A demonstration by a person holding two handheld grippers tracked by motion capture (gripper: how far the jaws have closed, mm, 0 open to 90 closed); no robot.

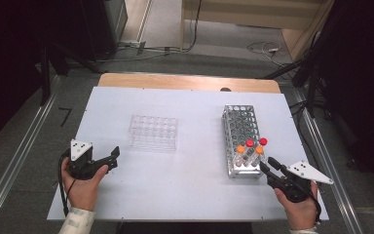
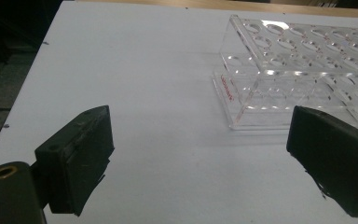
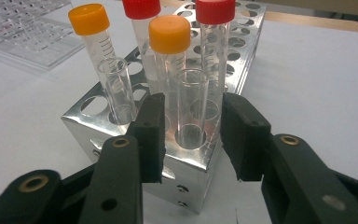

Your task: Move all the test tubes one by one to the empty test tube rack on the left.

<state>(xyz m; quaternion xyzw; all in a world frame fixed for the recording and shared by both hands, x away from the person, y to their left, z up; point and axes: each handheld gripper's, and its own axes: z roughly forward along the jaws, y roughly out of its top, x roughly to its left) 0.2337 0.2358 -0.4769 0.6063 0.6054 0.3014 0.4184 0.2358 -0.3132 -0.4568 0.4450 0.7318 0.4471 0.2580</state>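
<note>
The white table (image 1: 185, 185) carries a metal rack (image 1: 242, 139) at 3 o'clock and an empty clear rack (image 1: 153, 132) at 10. The right gripper (image 3: 190, 130), jaws narrowly apart, straddles an uncapped tube (image 3: 192, 105), likely to lift it. Four capped tubes (image 3: 170, 56) stand behind. The left gripper (image 2: 200, 154) waits wide, holding nothing.

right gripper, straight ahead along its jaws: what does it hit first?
Most likely the uncapped glass tube at the near end of the metal rack. The right gripper is open with its jaws either side of that tube; the capped tubes stand behind. Exact depth is unclear.
</note>
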